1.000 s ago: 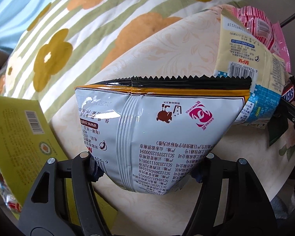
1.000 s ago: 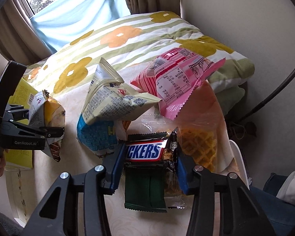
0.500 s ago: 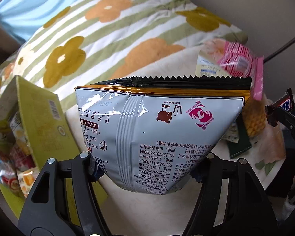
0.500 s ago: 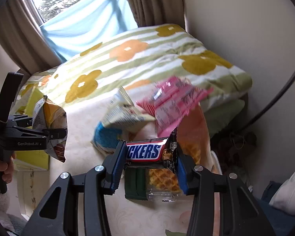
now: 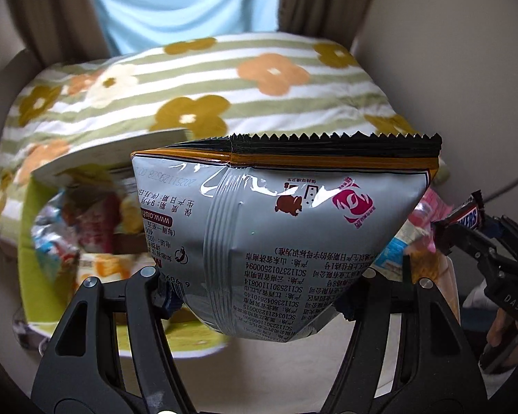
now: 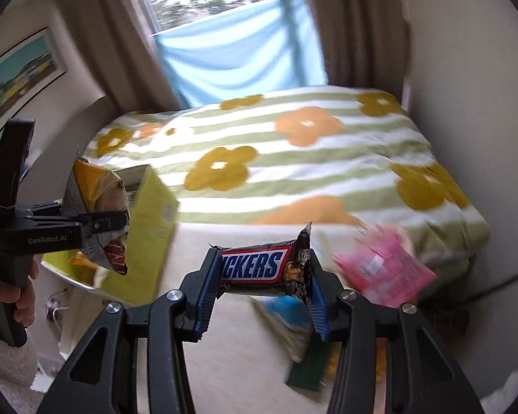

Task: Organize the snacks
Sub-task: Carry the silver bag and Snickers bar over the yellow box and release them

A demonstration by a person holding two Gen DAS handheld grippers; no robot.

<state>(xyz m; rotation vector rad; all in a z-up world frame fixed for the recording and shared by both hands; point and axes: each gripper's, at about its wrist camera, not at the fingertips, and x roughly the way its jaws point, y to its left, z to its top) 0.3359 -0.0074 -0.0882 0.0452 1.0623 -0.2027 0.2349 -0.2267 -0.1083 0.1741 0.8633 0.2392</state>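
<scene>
My left gripper (image 5: 255, 293) is shut on a silver and orange chip bag (image 5: 286, 227) and holds it in the air in front of an open yellow-green box (image 5: 27, 241) with several snacks inside. The right wrist view shows that gripper (image 6: 103, 224), the bag (image 6: 96, 207) and the box (image 6: 152, 227) at the left. My right gripper (image 6: 262, 296) is shut on a Snickers bar (image 6: 259, 265), held above the cream table; it also shows in the left wrist view (image 5: 466, 217).
A pink packet (image 6: 386, 269), a blue and white bag (image 6: 286, 321) and a dark green packet (image 6: 307, 369) lie on the table (image 6: 224, 345) at the right. A flowered striped blanket (image 6: 293, 151) lies behind, with curtains and a window beyond.
Both grippers have risen and swung left with their snacks. The open box has come into the left view, and the loose packets have dropped below and to the right.
</scene>
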